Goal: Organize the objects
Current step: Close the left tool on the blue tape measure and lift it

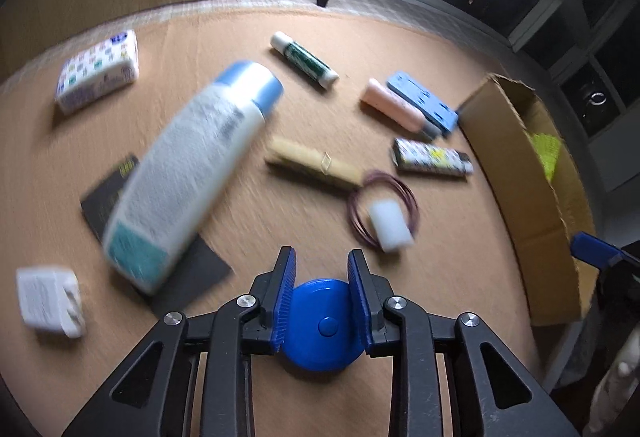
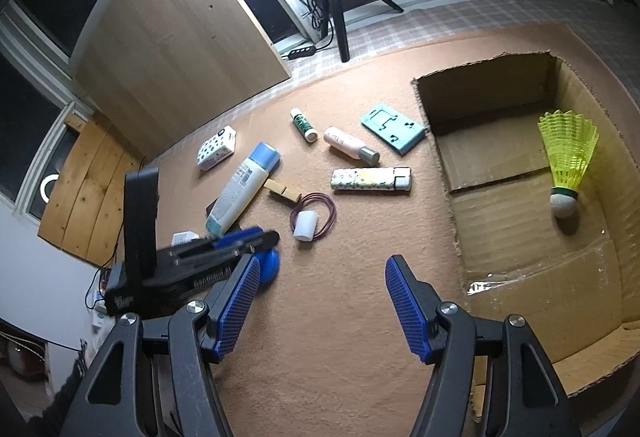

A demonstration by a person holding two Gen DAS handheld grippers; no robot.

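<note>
Between the ribbed blue pads of the left gripper (image 1: 322,297) a round, flat blue plastic disc with a centre button (image 1: 322,325) is sitting on the tan felt-covered table (image 1: 460,257), and the jaws are standing close on either side of it. The pads are looking as though they are touching its rim, so I am judging the disc as pinched rather than merely straddled, though the blur is keeping me from being sure how firmly. The disc is lying flat and is round, so there is no long axis to line up with; the grip is running straight across its width.

Well to the right, the open brown cardboard box (image 1: 508,173) is waiting with a yellow-green plastic shuttlecock (image 2: 568,153) already lying inside against its far right wall. From the disc, the box is lying to the right and slightly farther away, so the coming move is looking like a lift and a carry rightward over the near wall.

Nearer the box, the right gripper (image 2: 320,301) is hovering with its jaws spread wide and nothing between them. It is closer to the box, but the left one is the one at the disc.

Farther out on the left, a large white plastic bottle with a pale blue cap (image 1: 188,173) is lying across the carry's far side, clear of the path.
</note>
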